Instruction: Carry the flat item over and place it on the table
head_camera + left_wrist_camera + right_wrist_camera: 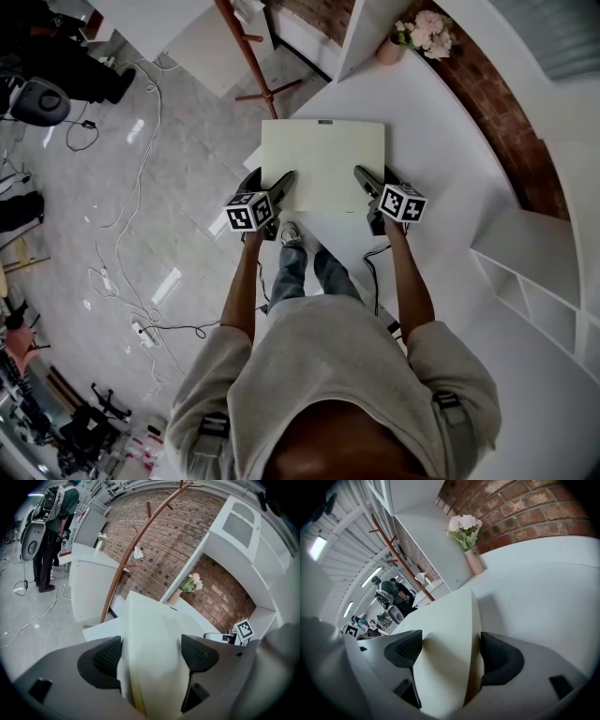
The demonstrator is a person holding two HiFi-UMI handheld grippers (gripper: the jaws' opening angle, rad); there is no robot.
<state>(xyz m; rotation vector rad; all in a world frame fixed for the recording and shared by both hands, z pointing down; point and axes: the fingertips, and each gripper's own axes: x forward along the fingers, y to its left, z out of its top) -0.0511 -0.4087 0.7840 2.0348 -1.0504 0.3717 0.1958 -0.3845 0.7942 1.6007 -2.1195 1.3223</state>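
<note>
A flat cream board (323, 164) is held level between both grippers, over the near-left edge of the curved white table (441, 141). I cannot tell whether it touches the tabletop. My left gripper (278, 189) is shut on the board's near-left edge, and my right gripper (365, 184) is shut on its near-right edge. In the left gripper view the board (150, 630) fills the gap between the dark pads of that gripper (152, 656). The right gripper view shows the board (447, 634) pinched edge-on in that gripper (452, 652), with the table (534, 592) just beyond.
A vase of pink flowers (415, 37) stands at the table's far end by the brick wall. A brown coat stand (249, 58) rises left of the board. Cables (122, 253) trail over the floor at left. White shelving (534, 281) sits at right. A person (54, 531) stands far off.
</note>
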